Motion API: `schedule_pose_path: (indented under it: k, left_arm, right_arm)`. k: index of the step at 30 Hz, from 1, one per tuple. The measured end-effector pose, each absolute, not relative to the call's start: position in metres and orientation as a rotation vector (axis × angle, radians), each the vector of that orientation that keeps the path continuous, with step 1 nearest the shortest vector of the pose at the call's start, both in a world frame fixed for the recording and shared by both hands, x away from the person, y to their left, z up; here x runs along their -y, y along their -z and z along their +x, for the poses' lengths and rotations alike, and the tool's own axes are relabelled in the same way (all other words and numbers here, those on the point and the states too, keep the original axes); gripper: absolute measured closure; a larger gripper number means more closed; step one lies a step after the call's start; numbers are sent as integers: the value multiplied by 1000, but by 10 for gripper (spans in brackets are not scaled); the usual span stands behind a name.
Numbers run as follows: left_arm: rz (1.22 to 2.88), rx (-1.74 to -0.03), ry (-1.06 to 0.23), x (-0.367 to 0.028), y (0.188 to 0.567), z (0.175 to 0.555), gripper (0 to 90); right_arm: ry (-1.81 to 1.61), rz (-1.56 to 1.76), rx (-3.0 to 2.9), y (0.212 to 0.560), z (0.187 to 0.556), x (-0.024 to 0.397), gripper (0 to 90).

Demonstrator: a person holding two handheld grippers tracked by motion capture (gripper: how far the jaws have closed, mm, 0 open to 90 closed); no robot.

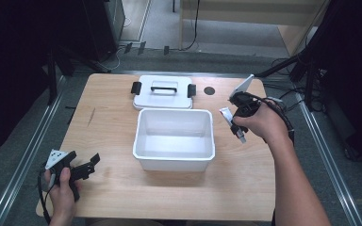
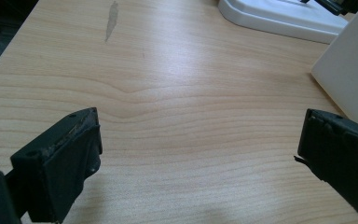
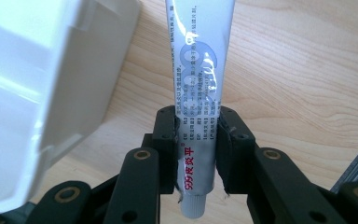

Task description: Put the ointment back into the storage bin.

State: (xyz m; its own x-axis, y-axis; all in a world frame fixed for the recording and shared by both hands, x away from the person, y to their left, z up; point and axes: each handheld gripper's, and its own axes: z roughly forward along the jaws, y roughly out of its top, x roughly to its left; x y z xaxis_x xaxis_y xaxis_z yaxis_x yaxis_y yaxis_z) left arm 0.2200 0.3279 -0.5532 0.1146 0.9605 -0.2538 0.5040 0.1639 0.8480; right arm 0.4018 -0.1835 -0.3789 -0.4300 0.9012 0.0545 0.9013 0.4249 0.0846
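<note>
Pointing cap-end toward the hand: white tube point(image 3: 199, 93) with printed text, long axis running straight out between the right gripper point(image 3: 196, 140) fingers, which clamp it near the cap. Location: held above the wooden surface point(image 1: 108, 136), just right of the open white bin point(image 1: 174, 160). Lid point(image 1: 162, 96) with black handle lies flat behind the bin. Grey floor and cables surround the surface. Right hand point(image 1: 259, 123) raised, forearm angled inward. Left gripper point(image 1: 82, 167) rests at the near-left corner, fingers wide, nothing between.
</note>
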Motion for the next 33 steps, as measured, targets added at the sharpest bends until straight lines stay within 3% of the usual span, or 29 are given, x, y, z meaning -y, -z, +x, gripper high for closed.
schedule_pose_path:
  k: [9, 20, 33]
  left_arm:
    - [1471, -1522, -626, -328, 553, 220, 0]
    - [1467, -1522, -623, -328, 553, 220, 0]
    - [1467, -1522, -623, -328, 553, 220, 0]
  right_arm:
    - [194, -1589, 2712, 347, 395, 153, 725]
    - [251, -1331, 2841, 339, 388, 116, 725]
    - [411, -423, 3148, 358, 373, 89, 724]
